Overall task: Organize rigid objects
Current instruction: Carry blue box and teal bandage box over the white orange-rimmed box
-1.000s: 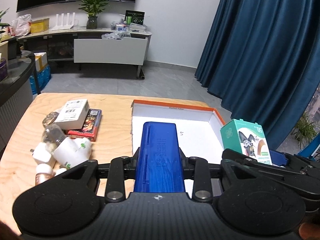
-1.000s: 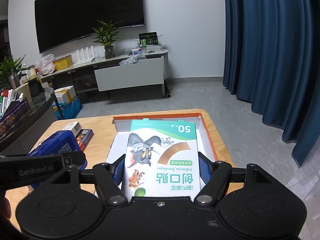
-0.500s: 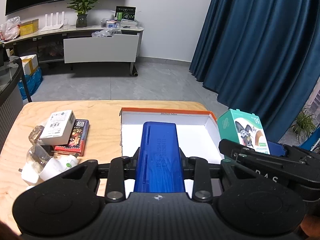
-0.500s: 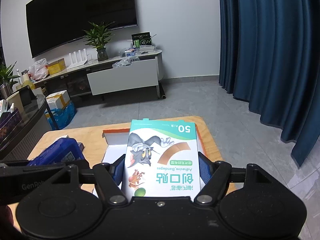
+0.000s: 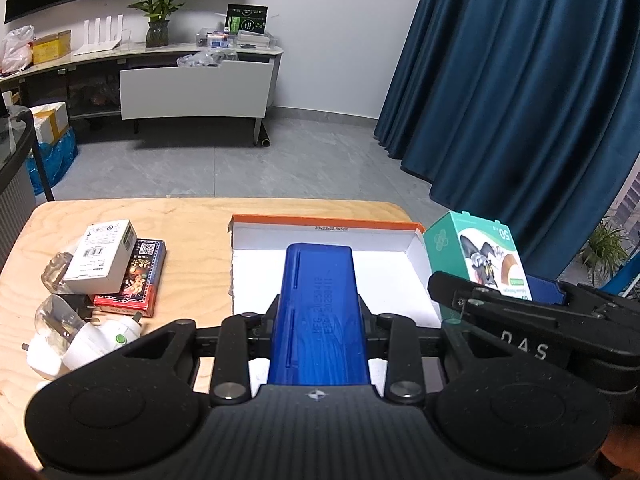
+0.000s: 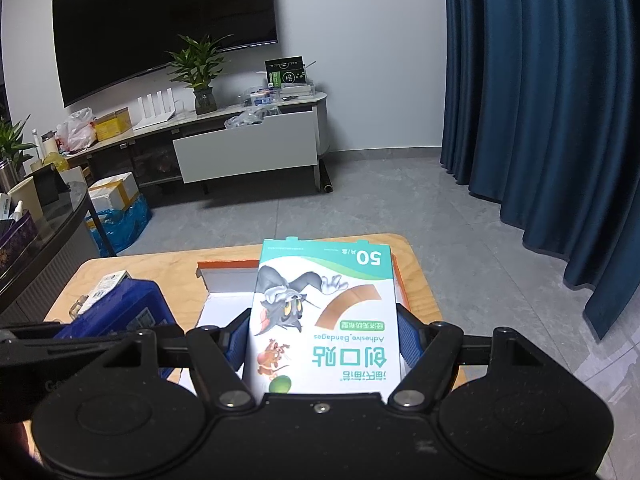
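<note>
My left gripper [image 5: 319, 316] is shut on a long blue plastic case [image 5: 319, 304] and holds it above the white tray with an orange rim [image 5: 320, 225]. My right gripper [image 6: 322, 340] is shut on a green and white box of adhesive bandages [image 6: 324, 312]; it also shows in the left wrist view [image 5: 480, 256] at the tray's right side. The blue case shows in the right wrist view [image 6: 120, 312] at the left. The tray [image 6: 224, 270] is partly hidden behind the bandage box.
On the wooden table [image 5: 192, 220], left of the tray, lie a white box [image 5: 102, 256], a red and black card box [image 5: 134, 278], clear bottles [image 5: 60, 316] and a white plug adapter [image 5: 100, 340]. Blue curtains [image 5: 520, 100] hang at the right.
Both grippers have risen and drawn back with their loads; the table and tray look smaller and farther away. Both grips are unchanged.
</note>
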The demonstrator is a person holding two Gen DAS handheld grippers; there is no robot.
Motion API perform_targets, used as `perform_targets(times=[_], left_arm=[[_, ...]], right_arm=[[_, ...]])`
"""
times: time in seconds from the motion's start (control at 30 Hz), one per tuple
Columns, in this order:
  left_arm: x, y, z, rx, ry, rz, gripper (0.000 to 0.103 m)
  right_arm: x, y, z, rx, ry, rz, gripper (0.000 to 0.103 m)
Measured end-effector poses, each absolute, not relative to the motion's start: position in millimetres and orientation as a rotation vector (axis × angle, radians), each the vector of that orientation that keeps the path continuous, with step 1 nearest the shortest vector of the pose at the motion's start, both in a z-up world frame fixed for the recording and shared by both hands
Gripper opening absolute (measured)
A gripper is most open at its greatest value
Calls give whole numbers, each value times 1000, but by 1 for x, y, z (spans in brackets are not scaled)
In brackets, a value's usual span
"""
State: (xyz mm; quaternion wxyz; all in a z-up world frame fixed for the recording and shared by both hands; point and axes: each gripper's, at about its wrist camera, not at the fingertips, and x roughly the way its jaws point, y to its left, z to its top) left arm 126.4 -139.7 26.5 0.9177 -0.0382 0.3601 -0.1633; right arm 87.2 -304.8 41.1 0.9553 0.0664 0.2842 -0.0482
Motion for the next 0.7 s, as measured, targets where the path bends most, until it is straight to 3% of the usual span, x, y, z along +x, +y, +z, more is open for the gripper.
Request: perform_targets(times=[0.7], left_arm=[[127,-141,25,-81,749,-335,33]], right_arm=[[97,-304,40,120,612,-88,84]])
